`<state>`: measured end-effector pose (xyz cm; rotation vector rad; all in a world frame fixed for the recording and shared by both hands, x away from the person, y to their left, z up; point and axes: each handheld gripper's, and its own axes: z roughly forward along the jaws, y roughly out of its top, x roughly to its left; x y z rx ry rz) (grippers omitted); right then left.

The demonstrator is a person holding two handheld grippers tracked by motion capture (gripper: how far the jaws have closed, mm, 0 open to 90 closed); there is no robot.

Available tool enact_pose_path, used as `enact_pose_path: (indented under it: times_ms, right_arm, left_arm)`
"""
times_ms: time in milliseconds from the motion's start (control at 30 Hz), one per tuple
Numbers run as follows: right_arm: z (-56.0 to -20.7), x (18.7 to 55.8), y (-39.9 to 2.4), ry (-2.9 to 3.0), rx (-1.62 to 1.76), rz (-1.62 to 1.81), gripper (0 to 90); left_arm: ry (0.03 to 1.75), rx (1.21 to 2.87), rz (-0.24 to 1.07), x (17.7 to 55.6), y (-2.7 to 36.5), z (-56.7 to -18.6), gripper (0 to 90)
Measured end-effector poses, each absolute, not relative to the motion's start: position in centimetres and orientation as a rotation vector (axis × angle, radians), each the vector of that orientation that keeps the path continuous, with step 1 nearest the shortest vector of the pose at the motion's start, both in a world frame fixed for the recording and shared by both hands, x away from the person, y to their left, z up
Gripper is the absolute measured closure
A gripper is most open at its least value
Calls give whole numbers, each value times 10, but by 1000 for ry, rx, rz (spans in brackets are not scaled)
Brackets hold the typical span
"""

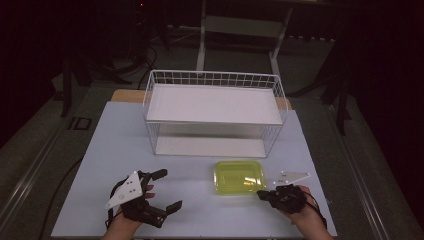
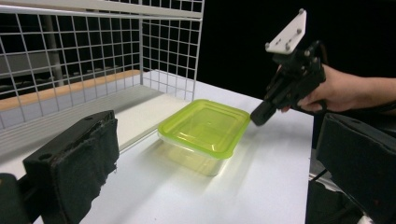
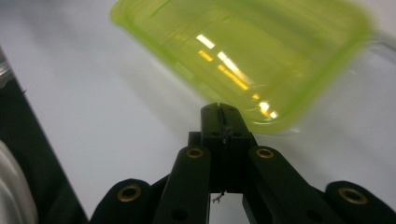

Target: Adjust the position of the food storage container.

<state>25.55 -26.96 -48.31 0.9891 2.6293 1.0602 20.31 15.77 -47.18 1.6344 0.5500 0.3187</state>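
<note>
Sitting low and centre-right in the high view, on the white desk [image 1: 115,150]: a green-lidded box [image 1: 239,177], just in front of the wire basket [image 1: 215,80]. Left tool [image 1: 162,190] at lower left, jaws spread wide, nothing between them. Right tool [image 1: 262,195] at lower right, jaws pressed together, tip just beside the box's near right corner; touching or not, cannot tell.

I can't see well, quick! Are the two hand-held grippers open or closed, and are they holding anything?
Left hand-held gripper: open, holding nothing.
Right hand-held gripper: closed, empty, its tip at the corner of the green-lidded container.
</note>
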Motion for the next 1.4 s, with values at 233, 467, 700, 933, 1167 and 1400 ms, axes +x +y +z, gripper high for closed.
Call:
enact_pose_path:
  times_ms: [233, 467, 700, 933, 1167, 1400]
  right_arm:
    - [-478, 282, -292, 2487, 1093, 1003, 900]
    - [-493, 302, -291, 2483, 1160, 995, 900]
    - [-491, 304, -281, 2503, 1159, 1010, 900]
    - [-492, 303, -267, 2542, 1129, 1006, 900]
    - [-491, 302, -251, 2572, 1108, 1018, 900]
    - [-490, 299, -238, 2593, 1068, 1024, 900]
  left_arm:
    - [560, 1640, 309, 205, 157, -474, 1]
    - [562, 1642, 306, 205, 158, -475, 1]
    - [559, 1643, 302, 205, 157, -475, 1]
    - [561, 1643, 299, 205, 157, -475, 1]
    - [564, 1646, 293, 205, 157, -476, 1]
    - [568, 1651, 279, 206, 156, -477, 1]
